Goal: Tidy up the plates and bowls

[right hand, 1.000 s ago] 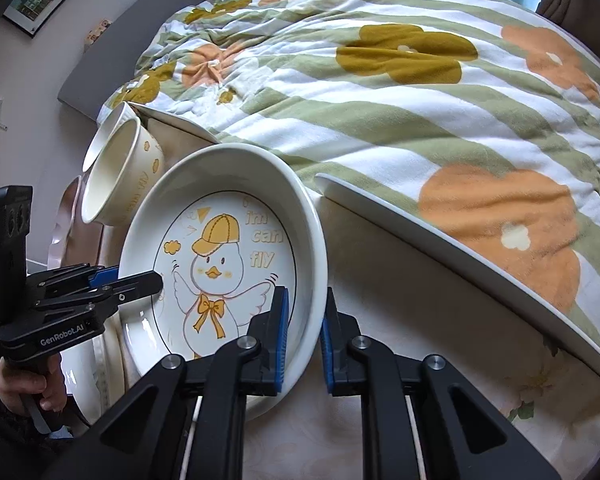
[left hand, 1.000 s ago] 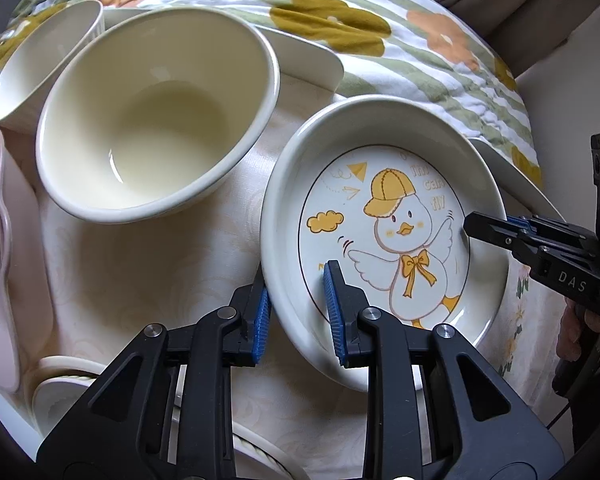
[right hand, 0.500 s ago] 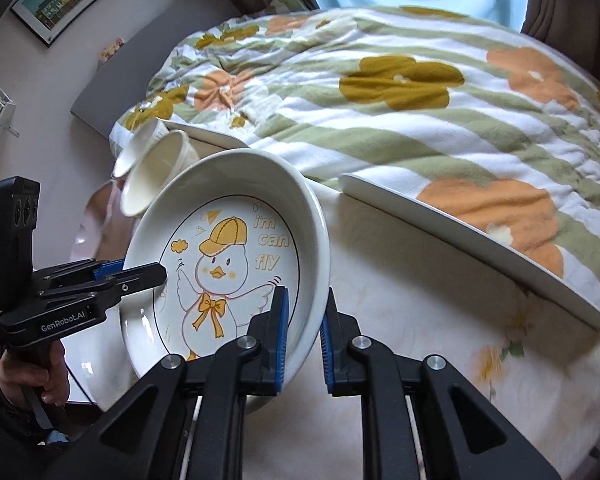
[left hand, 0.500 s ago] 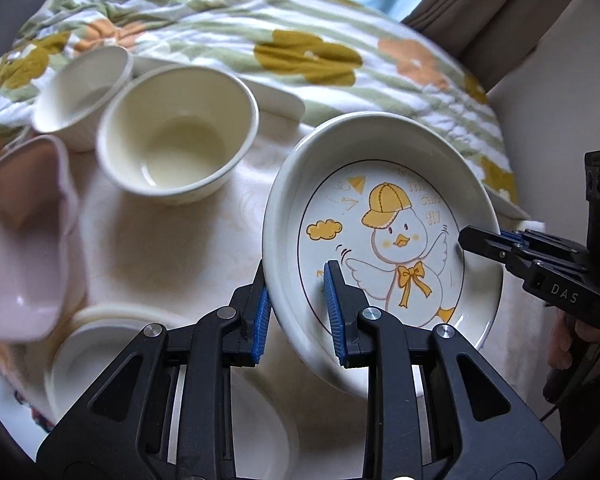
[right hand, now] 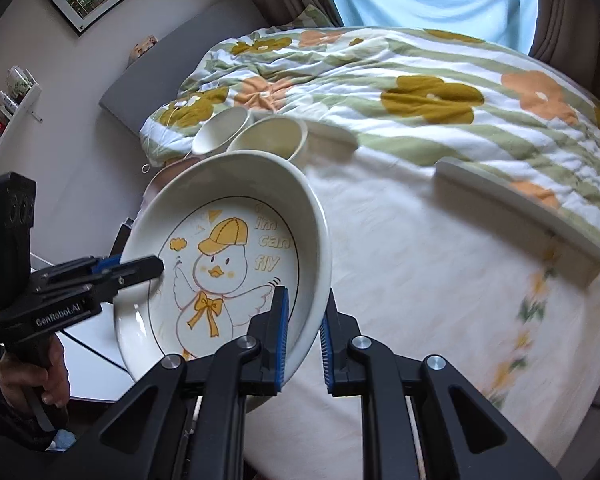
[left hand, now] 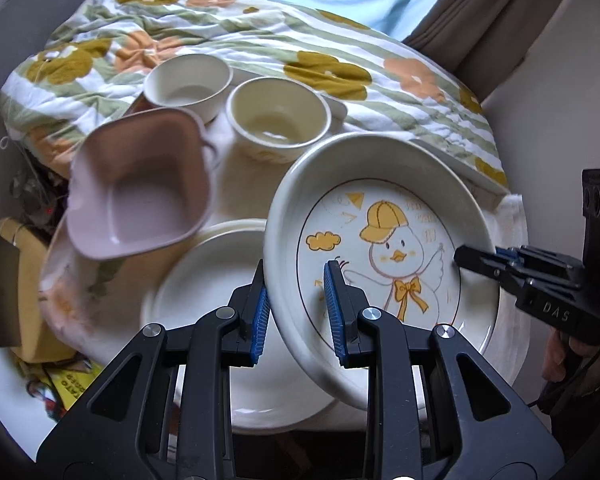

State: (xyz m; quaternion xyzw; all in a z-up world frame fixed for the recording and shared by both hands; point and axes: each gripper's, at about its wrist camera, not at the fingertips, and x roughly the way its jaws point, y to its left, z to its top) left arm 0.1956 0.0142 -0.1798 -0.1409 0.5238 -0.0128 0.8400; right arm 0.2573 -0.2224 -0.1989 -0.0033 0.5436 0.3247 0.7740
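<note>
A deep white plate with a yellow-capped duck drawing [left hand: 384, 248] [right hand: 228, 264] hangs in the air, tilted, held from both sides. My left gripper [left hand: 296, 312] is shut on its left rim, my right gripper [right hand: 303, 336] shut on its right rim. Each gripper shows in the other's view, the right gripper [left hand: 500, 264] at the plate's right edge and the left gripper [right hand: 132, 268] at its left edge. Below lie a plain white plate [left hand: 204, 292], a pink square bowl [left hand: 140, 184] and two cream bowls [left hand: 278, 120] [left hand: 188, 84].
The dishes rest on a cream floral cloth [right hand: 440, 280] over a small table beside a bed with a flowered striped quilt [right hand: 420, 92]. A long white tray [right hand: 512, 200] lies along the table's far edge. A person's hand [right hand: 32, 380] grips the left tool. Clutter sits at the left [left hand: 20, 280].
Both grippers have lifted the duck plate up and back from the table. The bowls now look smaller and farther, and the white plate and pink bowl have come into view beneath.
</note>
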